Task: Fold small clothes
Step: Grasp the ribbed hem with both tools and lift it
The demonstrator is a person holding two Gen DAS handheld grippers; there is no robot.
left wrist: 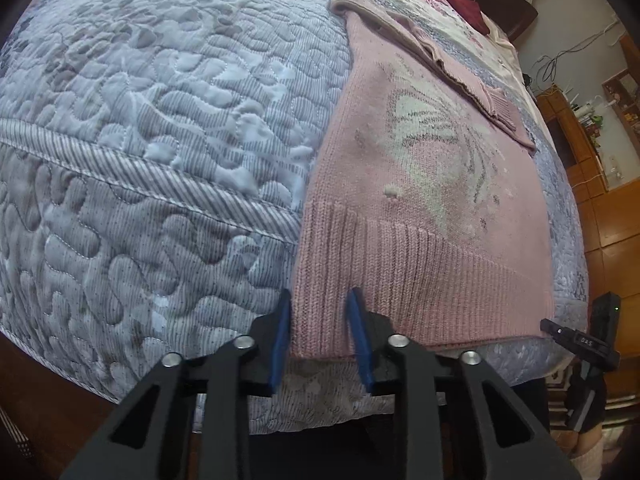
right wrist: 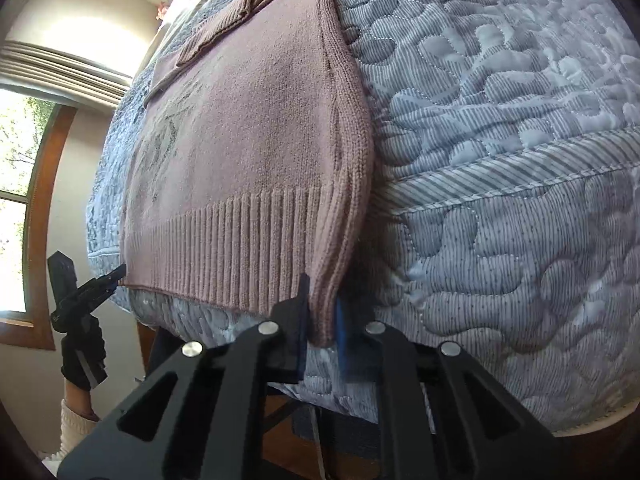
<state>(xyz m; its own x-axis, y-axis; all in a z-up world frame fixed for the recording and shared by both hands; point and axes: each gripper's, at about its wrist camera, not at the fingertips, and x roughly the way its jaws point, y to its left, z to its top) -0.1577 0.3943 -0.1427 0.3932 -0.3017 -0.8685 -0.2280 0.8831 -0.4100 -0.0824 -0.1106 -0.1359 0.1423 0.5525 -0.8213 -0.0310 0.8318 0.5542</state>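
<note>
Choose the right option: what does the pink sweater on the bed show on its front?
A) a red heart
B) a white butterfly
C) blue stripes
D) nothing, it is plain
B: the left wrist view shows a white butterfly with grey lines knitted into the pink sweater, above its ribbed hem.

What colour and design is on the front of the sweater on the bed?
The sweater is pink, with a white butterfly with grey lines; clearest in the left wrist view.
</note>
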